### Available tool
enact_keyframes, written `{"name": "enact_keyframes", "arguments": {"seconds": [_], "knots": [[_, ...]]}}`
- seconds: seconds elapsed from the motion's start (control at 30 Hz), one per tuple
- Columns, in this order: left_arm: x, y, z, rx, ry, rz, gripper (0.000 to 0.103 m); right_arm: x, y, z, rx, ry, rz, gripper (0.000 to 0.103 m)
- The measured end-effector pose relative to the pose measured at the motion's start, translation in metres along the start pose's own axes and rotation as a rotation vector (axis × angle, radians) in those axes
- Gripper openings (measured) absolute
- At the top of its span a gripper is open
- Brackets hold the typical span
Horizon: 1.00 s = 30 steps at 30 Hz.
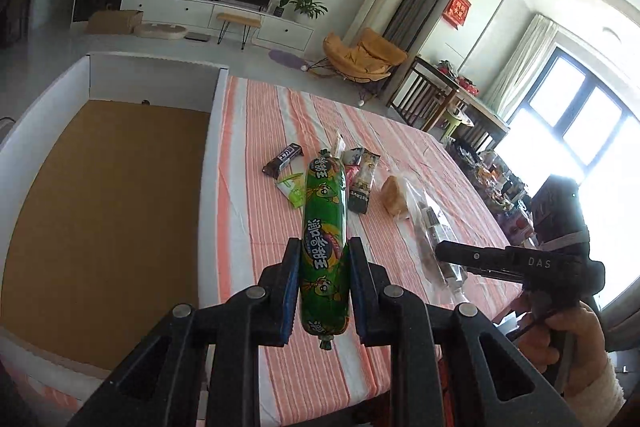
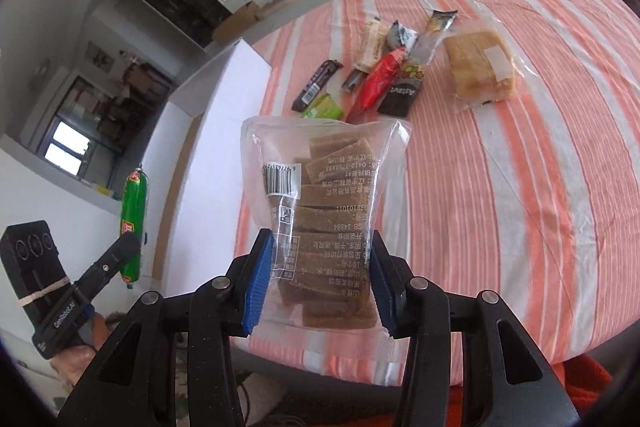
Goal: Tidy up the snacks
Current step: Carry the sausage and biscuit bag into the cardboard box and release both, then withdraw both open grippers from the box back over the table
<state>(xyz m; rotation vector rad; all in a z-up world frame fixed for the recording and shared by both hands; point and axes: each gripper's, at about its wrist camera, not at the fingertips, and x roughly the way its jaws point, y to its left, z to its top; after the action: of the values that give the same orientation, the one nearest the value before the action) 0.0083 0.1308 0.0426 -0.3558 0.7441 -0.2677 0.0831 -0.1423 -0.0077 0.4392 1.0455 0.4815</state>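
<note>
So the left gripper [image 1: 324, 291] is clamped tight on a long green plastic-wrapped sausage stick [image 1: 324, 239], lifted off the table with the orange-and-white striped cloth [image 1: 400, 131], right by the edge where the big white cardboard box with a brown floor [image 1: 100, 195] sits. The right gripper [image 2: 318, 283] has its blue pads squeezing a clear plastic bag of brown snack slabs [image 2: 328, 211], held up over the near edge. About 7 small wrapped snacks [image 2: 360, 79] lie bunched mid-table, with a bagged yellow sponge cake [image 2: 478, 67] just beside them.
</note>
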Motion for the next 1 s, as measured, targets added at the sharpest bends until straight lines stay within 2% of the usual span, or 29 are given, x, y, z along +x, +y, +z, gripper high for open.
{"name": "enact_keyframes", "arguments": {"seconds": [0.07,0.17,0.27,0.3,0.33,0.37,0.4,0.43,0.47,0.5,0.57,0.63,0.73,0.83,0.87,0.93,0.97,1.0], "knots": [[-0.016,0.029,0.01,-0.023,-0.045,0.093,0.022,0.009,0.04,0.009,-0.036,0.004,0.092,0.048],[-0.029,0.079,0.018,-0.091,-0.07,0.24,0.022,0.029,0.105,0.021,-0.102,0.028,0.22,0.048],[-0.033,0.124,0.016,-0.142,-0.07,0.39,0.022,0.061,0.164,0.027,-0.169,0.063,0.28,0.049],[-0.03,0.137,0.014,-0.154,-0.057,0.452,0.022,0.074,0.181,0.026,-0.19,0.071,0.291,0.052],[-0.028,0.15,0.01,-0.172,-0.037,0.518,0.028,0.086,0.194,0.026,-0.21,0.082,0.293,0.059],[-0.026,0.161,0.006,-0.196,-0.024,0.562,0.046,0.095,0.201,0.025,-0.227,0.083,0.274,0.064],[-0.026,0.17,0.002,-0.225,-0.02,0.584,0.058,0.1,0.205,0.024,-0.24,0.076,0.251,0.076],[-0.027,0.177,-0.002,-0.256,-0.028,0.589,0.076,0.103,0.206,0.024,-0.257,0.059,0.225,0.077],[-0.029,0.18,-0.007,-0.28,-0.048,0.581,0.08,0.101,0.204,0.021,-0.278,0.036,0.207,0.076],[-0.028,0.18,-0.01,-0.283,-0.057,0.571,0.08,0.098,0.198,0.018,-0.295,0.016,0.187,0.076],[-0.02,0.173,-0.011,-0.25,-0.048,0.558,0.08,0.093,0.173,0.014,-0.306,-0.016,0.116,0.077],[-0.011,0.155,-0.009,-0.205,-0.053,0.509,0.08,0.09,0.137,0.007,-0.298,-0.037,0.02,0.077],[-0.001,0.111,-0.008,-0.11,-0.058,0.378,0.081,0.09,0.071,-0.005,-0.263,-0.06,-0.231,0.077],[0.012,0.047,-0.012,0.01,-0.018,0.2,0.09,0.078,-0.005,-0.02,-0.149,-0.092,-0.464,0.077],[0.023,0.029,-0.017,0.044,0.009,0.144,0.094,0.071,-0.026,-0.027,-0.11,-0.112,-0.518,0.077],[0.045,-0.012,-0.026,0.11,0.086,0.036,0.095,0.055,-0.062,-0.037,-0.025,-0.144,-0.612,0.077],[0.062,-0.032,-0.029,0.128,0.129,0.005,0.095,0.047,-0.078,-0.042,0.036,-0.162,-0.635,0.077],[0.079,-0.047,-0.036,0.14,0.17,-0.017,0.095,0.036,-0.092,-0.045,0.131,-0.175,-0.612,0.077]]}}
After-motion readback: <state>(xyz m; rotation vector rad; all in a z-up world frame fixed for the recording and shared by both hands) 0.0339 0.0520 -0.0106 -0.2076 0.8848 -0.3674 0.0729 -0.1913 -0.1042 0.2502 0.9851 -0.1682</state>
